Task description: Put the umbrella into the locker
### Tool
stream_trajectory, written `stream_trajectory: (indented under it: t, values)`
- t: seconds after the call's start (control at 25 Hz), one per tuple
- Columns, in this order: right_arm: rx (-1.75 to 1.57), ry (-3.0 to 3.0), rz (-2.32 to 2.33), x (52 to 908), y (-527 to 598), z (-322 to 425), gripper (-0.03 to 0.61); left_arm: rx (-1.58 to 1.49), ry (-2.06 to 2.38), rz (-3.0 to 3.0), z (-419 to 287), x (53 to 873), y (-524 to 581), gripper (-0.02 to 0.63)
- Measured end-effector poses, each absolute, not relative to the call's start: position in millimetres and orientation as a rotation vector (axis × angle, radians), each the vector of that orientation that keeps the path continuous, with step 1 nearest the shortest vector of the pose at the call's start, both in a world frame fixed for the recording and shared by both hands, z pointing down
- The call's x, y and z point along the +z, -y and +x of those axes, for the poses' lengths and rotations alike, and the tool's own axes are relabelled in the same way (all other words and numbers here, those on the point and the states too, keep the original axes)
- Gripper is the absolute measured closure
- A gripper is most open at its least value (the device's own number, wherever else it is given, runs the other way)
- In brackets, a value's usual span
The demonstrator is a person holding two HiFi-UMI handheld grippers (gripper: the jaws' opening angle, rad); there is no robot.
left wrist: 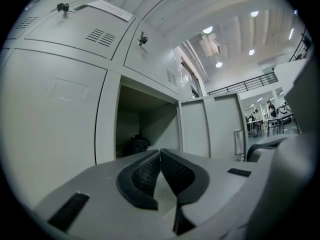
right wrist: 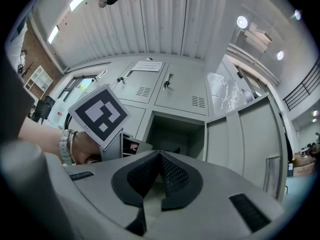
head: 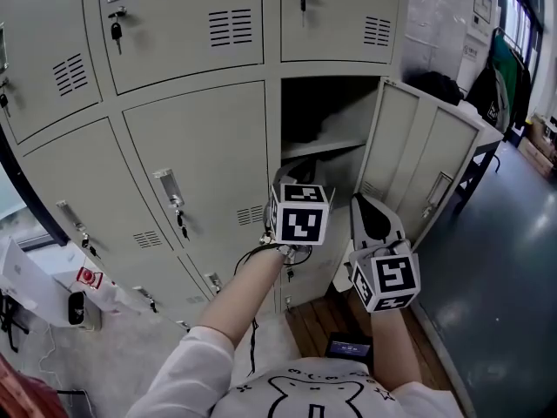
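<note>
Grey metal lockers [head: 191, 146]: a bank of closed doors with vent slots fills the wall to the left of and above the open compartment [head: 313, 103].
Floor [head: 505, 259]: dark and smooth, it stretches away to the right of the open compartment, past its door.
Door [head: 426, 159]: it is swung wide on the right side of the open compartment, inner face showing.
Open compartment: the only unit standing open, it is shadowed inside, with a pale shelf across it in the head view.
Forearms [head: 239, 299]: two bare arms reach up from the bottom of the head view towards the open compartment, one gripper in each hand.
Left gripper [left wrist: 160, 151]: it is held in front of the open compartment, just below its opening in the head view, with jaws pressed together and nothing between the pads.
Right gripper [right wrist: 160, 154]: it sits beside the left one, under the open door, with jaws likewise closed on nothing.
Umbrella [left wrist: 134, 145]: a dark bundle lies inside the open compartment, low at the back, apart from both grippers.
Keys [head: 116, 31]: they hang from the locks of closed doors up and to the left of the open compartment.
</note>
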State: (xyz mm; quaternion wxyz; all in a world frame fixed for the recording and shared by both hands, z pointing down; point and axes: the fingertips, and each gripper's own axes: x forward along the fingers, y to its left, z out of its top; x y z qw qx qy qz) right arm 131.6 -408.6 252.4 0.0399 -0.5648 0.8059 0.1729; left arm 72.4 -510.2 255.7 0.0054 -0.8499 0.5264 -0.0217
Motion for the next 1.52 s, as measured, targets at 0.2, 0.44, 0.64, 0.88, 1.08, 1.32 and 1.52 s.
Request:
stream_trajectory:
  t: [0.2, 0.44, 0.64, 0.88, 1.08, 1.32, 1.52]
  values:
    - [0.496, -2.48, -1.723, 257, 402, 126, 0.568, 0.084, -1.483, -2.675, 66, 245, 479, 0.592]
    - [0.48, -2.533, -1.711, 268, 402, 115, 0.568, 0.175, -1.397, -2.701, 62, 255, 455, 0.593]
    - [0.471, -2.554, -1.71, 275, 400, 109, 0.568, 0.22, -1.35, -2.711, 59, 262, 437, 0.594]
    - [0.445, -2.575, -1.683, 274, 401, 106, 0.568, 0.234, -1.301, -2.643, 61, 251, 421, 0.592]
    - [0.444, -2.597, -1.666, 276, 400, 101, 0.568, 0.221, -1.277, -2.665, 64, 256, 416, 0.592]
    - [0.448, -2.59, -1.664, 274, 398, 97, 0.568, 0.22, -1.252, -2.645, 66, 255, 413, 0.594]
    - [0.445, -2.581, -1.663, 273, 397, 97, 0.568, 0.246, -1.21, -2.642, 69, 253, 409, 0.594]
